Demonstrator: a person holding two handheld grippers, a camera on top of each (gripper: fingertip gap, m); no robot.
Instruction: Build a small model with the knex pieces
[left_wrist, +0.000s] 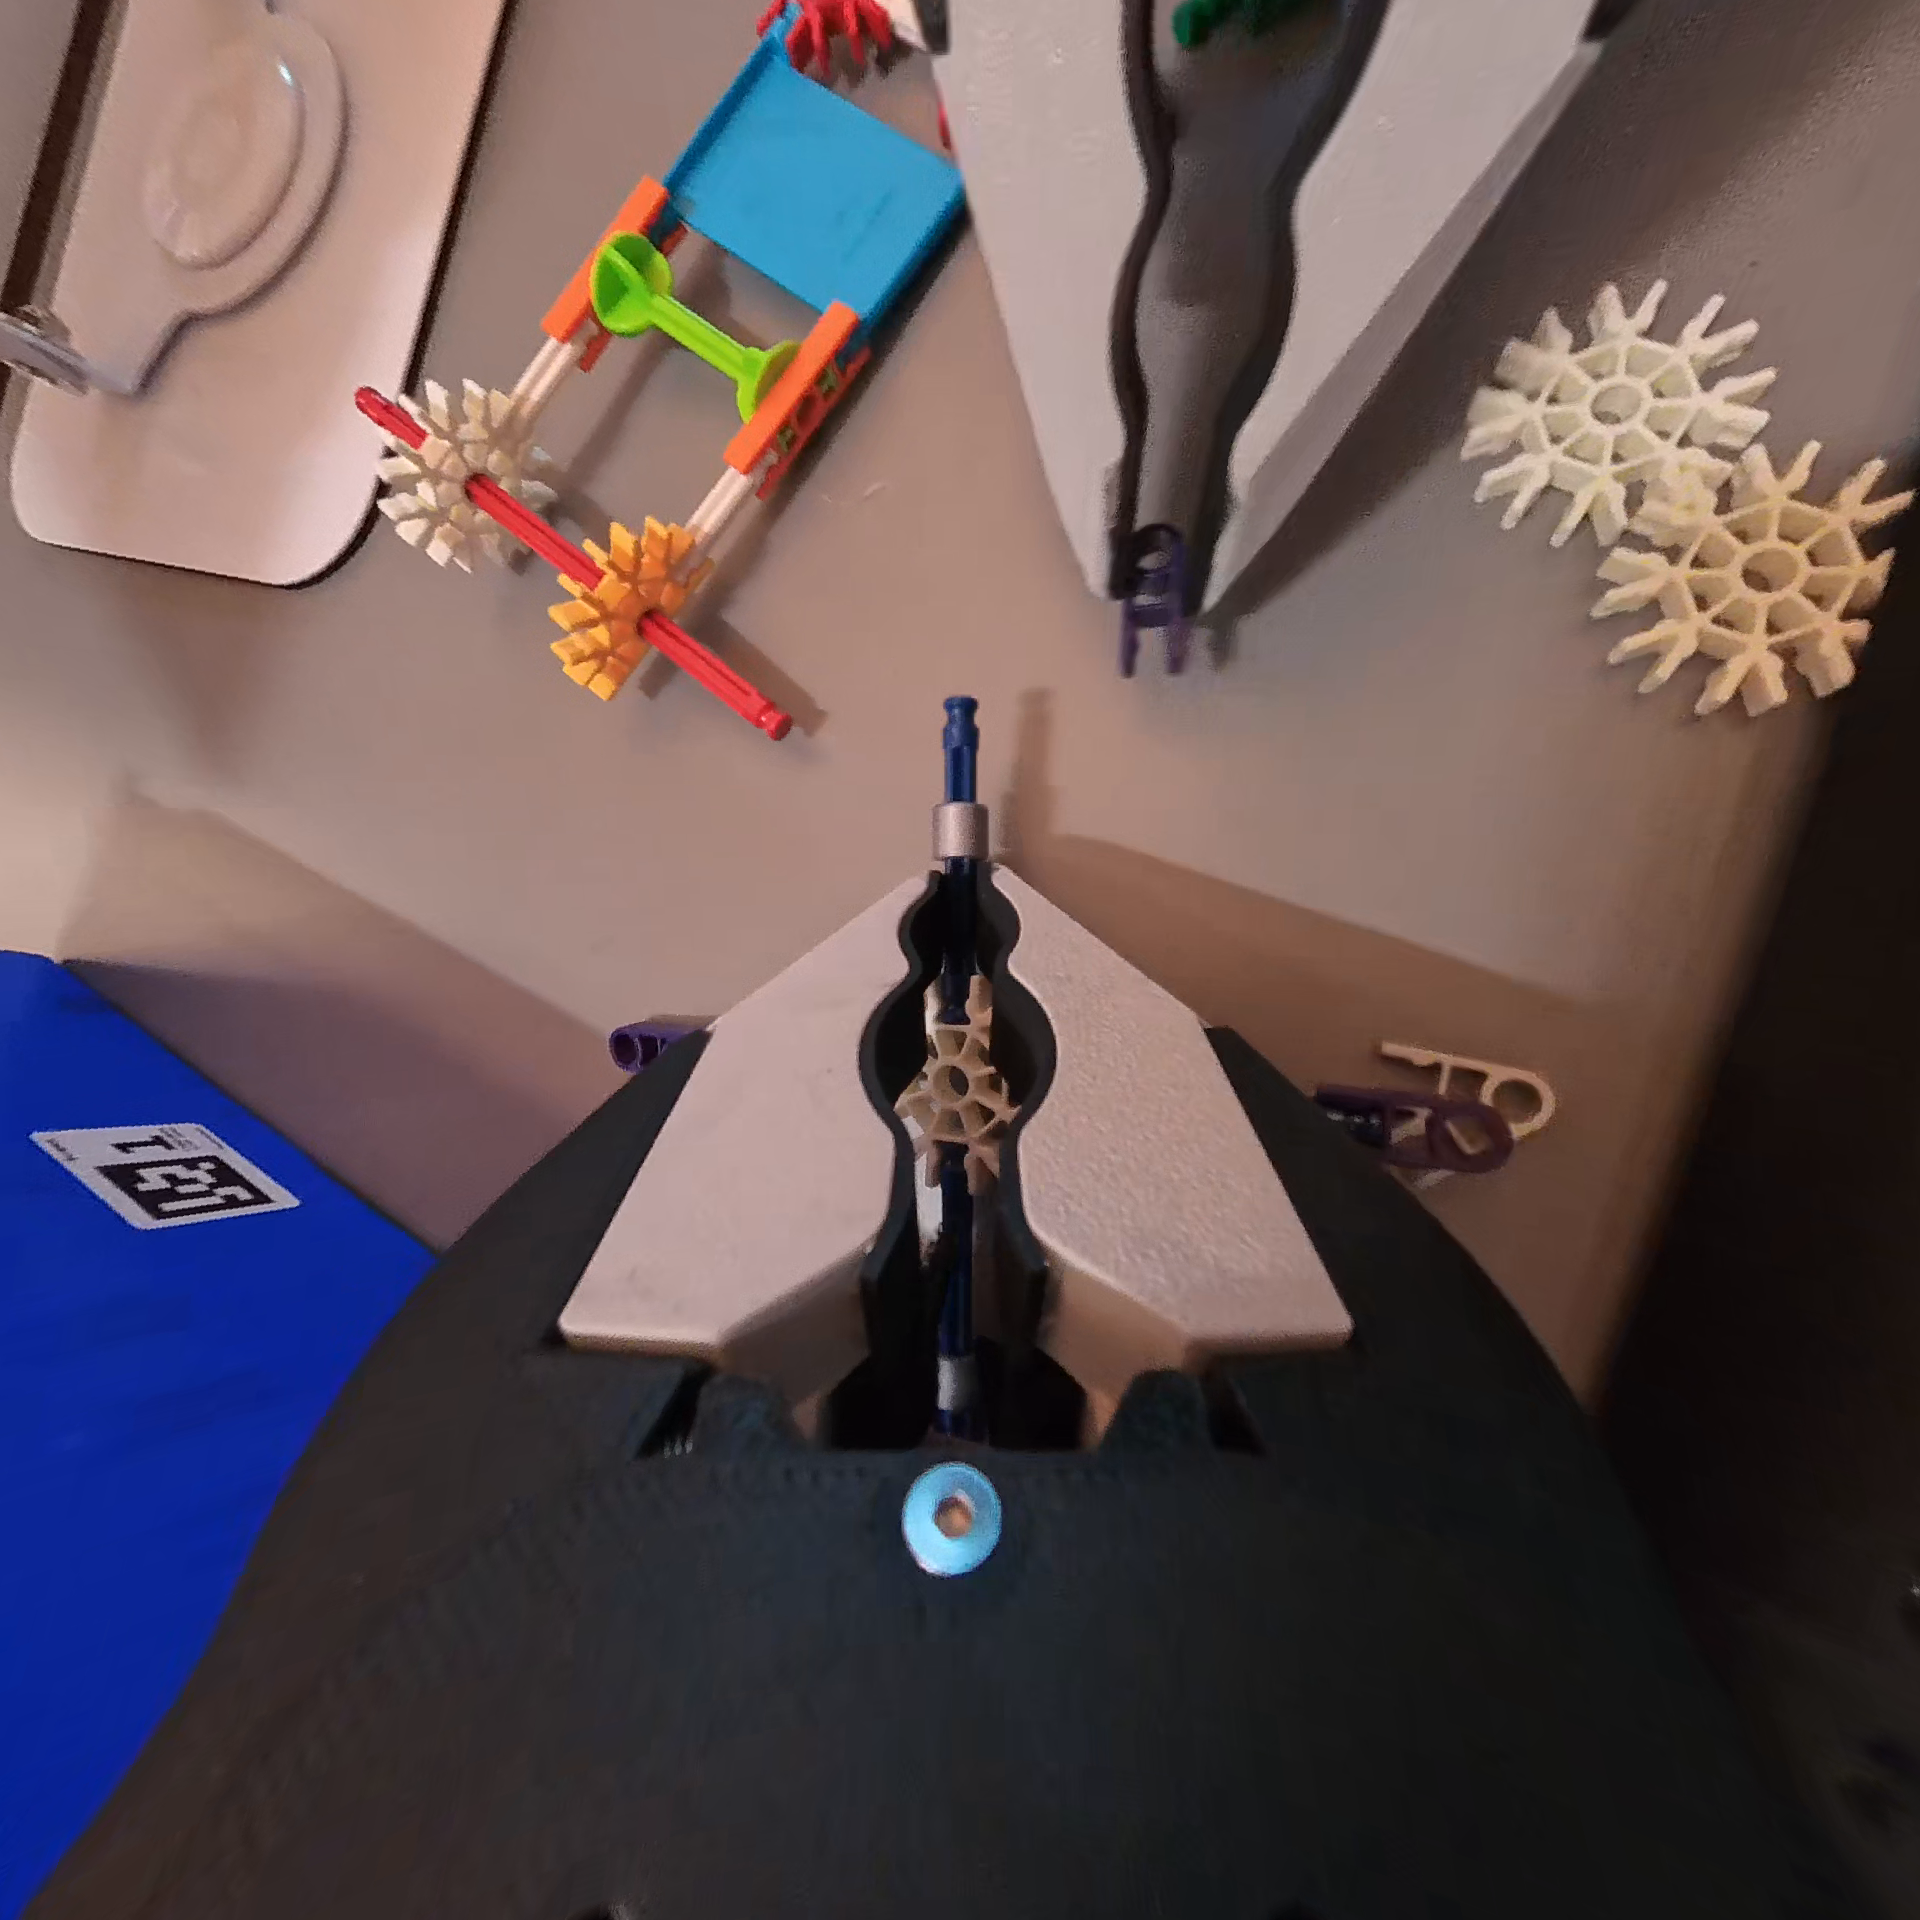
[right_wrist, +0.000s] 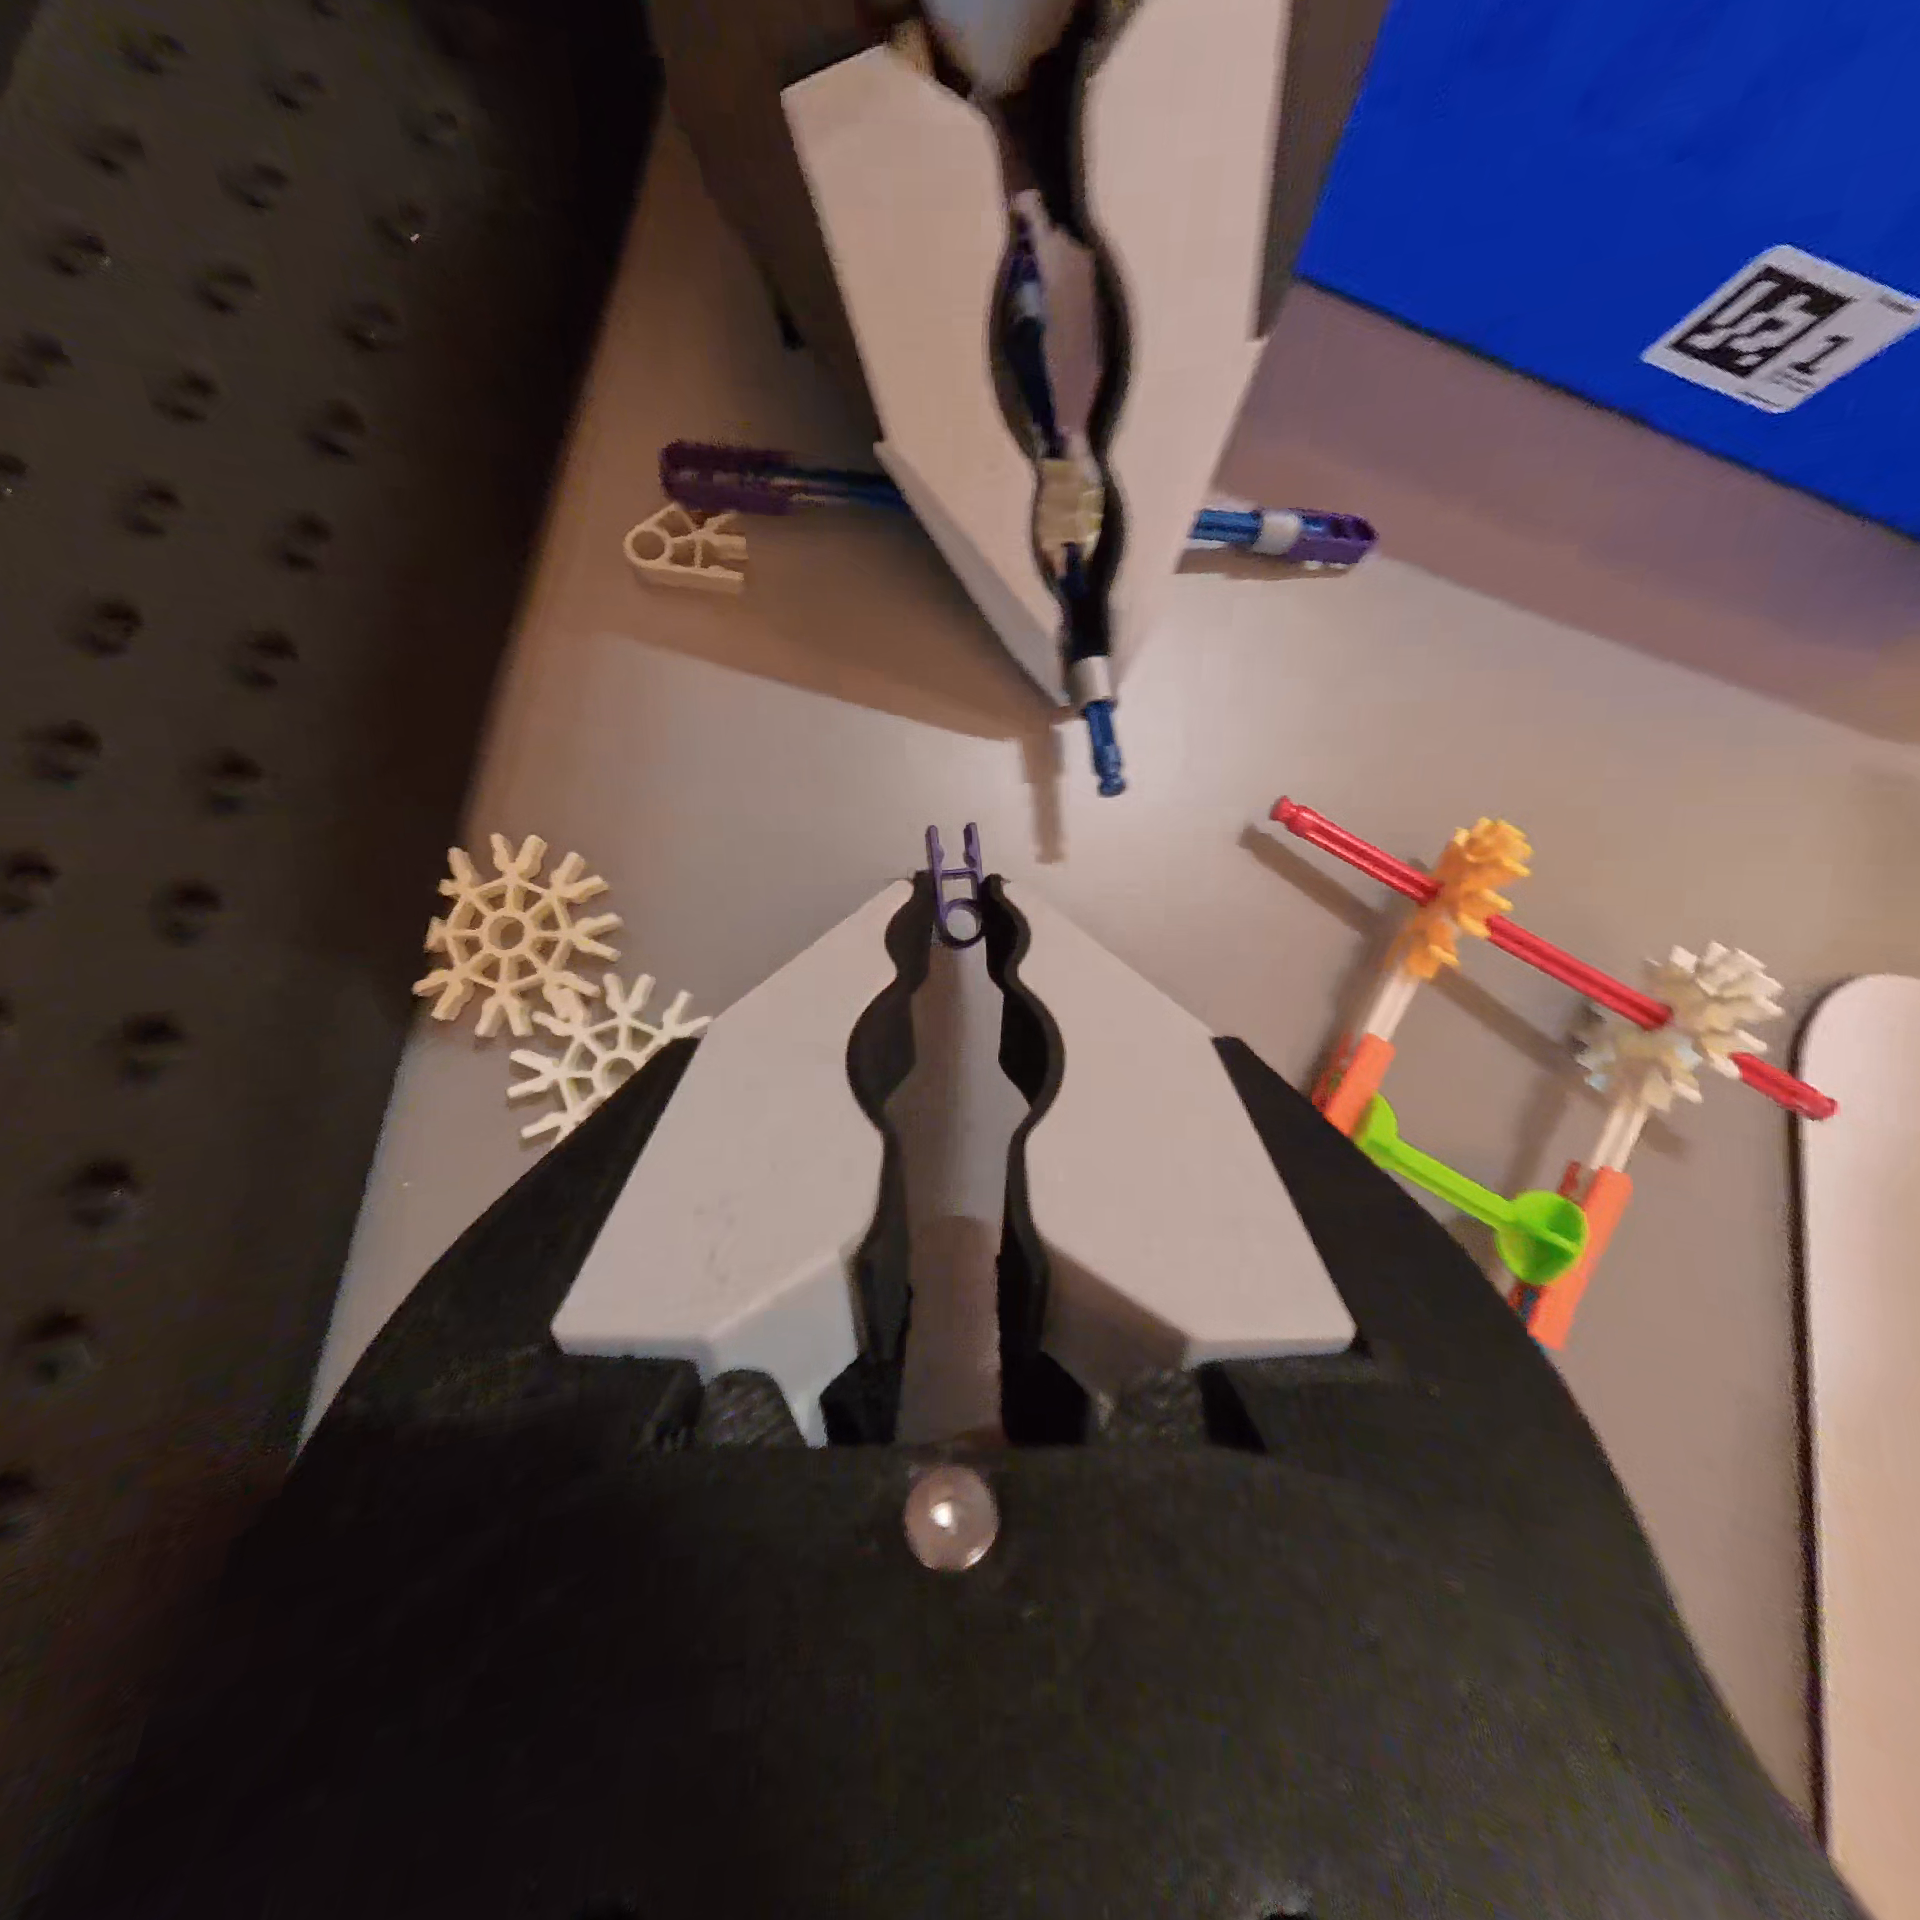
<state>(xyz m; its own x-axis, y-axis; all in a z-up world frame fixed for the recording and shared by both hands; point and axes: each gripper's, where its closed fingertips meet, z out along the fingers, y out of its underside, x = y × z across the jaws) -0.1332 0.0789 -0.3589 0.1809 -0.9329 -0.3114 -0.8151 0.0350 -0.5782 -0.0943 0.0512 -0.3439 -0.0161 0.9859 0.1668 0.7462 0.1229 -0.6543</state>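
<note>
My left gripper (left_wrist: 961, 878) is shut on a dark blue rod (left_wrist: 958, 748) that carries a silver sleeve (left_wrist: 961, 831) and a cream snowflake connector (left_wrist: 958, 1091) between the jaws. The rod tip sticks out past the fingertips. In the right wrist view, blue side rods with purple ends (right_wrist: 1288, 530) stick out on both sides of the left gripper (right_wrist: 1086, 686). My right gripper (right_wrist: 958, 883) is shut on a small purple clip connector (right_wrist: 956, 914), its open prongs pointing toward the blue rod tip (right_wrist: 1103, 748), a short gap apart. The right gripper (left_wrist: 1153, 592) faces mine in the left wrist view.
A colourful toy frame (left_wrist: 727, 343) with a red rod, orange and cream connectors lies on the grey table. Two large cream snowflake connectors (left_wrist: 1621, 405) lie at the right. A small cream connector (left_wrist: 1475, 1081), a blue box (left_wrist: 156, 1351), a white board (left_wrist: 208, 260) and a black perforated mat (right_wrist: 208, 727) border the area. The gap from one gripper's tips to the other's is roughly 6 cm.
</note>
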